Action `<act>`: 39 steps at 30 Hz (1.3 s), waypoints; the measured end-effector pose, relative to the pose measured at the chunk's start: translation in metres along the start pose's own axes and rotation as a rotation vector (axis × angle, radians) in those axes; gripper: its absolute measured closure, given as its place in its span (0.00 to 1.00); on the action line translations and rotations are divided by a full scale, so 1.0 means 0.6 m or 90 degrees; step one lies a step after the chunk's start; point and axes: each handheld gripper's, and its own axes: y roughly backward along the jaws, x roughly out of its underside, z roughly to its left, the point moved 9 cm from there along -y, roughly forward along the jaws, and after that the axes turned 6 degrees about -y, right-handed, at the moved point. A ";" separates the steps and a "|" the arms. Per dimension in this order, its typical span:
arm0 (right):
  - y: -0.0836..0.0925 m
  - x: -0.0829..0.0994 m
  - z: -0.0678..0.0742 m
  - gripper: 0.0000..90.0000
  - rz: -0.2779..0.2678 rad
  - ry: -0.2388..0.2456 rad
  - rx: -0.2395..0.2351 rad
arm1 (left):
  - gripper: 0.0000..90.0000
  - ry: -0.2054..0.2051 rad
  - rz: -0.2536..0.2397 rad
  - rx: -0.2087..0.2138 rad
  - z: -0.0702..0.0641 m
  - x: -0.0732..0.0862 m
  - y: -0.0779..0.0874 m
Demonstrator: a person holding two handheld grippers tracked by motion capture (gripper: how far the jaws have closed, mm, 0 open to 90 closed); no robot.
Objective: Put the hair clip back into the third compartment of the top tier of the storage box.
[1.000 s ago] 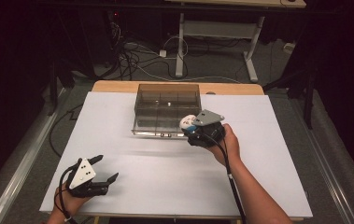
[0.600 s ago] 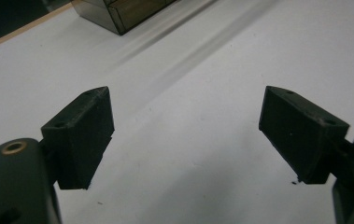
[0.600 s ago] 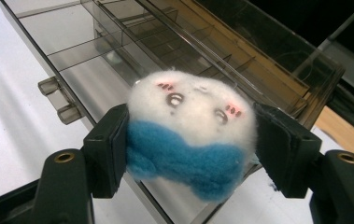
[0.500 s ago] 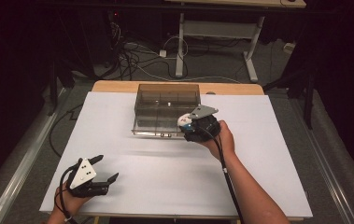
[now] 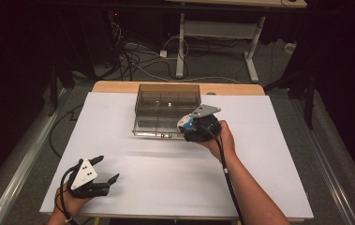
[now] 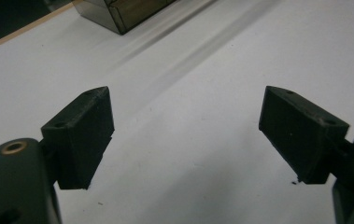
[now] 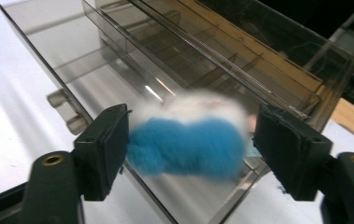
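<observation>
Showing a lab-style recording station: white sheet (image 5: 175, 178) covering a wooden table (image 5: 119, 87), black curtains (image 5: 20, 42) closing off the sides, cables (image 5: 133, 58) lying tangled on grey carpet behind, a height-adjustable desk frame (image 5: 212, 33) standing beyond, metal rails (image 5: 20, 164) running along both table edges.

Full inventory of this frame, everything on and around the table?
Clear smoky plastic organiser box: 1, brown-grey tinted, far middle of the white table top, lid open, divided into compartments.
Fluffy toy: 1, blue and white, blurred, between the right gripper's jaws over the box's front right corner.
White table top: 1, white, on a wooden board.
Desk frame: 1, pale grey, on the floor behind.
Cables: several, black and white, on the floor behind.
Left gripper: 1, black, near left corner, jaws apart, nothing between them.
Right gripper: 1, black, at the box; jaws have just been opening around the toy.
</observation>
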 end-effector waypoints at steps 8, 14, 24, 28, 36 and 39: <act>0.019 -0.016 -0.003 0.46 -0.042 0.001 -0.006 | 0.19 0.000 0.001 -0.001 0.001 0.001 -0.001; 0.035 -0.025 -0.004 0.68 -0.069 0.021 -0.010 | 0.19 0.000 0.002 0.000 0.001 0.002 -0.002; 0.019 0.003 -0.012 0.58 -0.022 0.014 0.001 | 0.19 -0.001 0.004 0.002 -0.001 0.003 -0.003; 0.019 0.009 -0.014 0.57 -0.022 0.007 -0.003 | 0.19 -0.003 0.007 0.004 -0.002 0.005 -0.005; 0.016 0.024 -0.017 0.57 0.003 0.021 0.000 | 0.19 -0.007 0.011 0.006 -0.005 0.004 -0.006; 0.018 0.023 -0.016 0.57 0.003 0.024 0.003 | 0.19 -0.007 0.011 0.007 -0.005 0.004 -0.006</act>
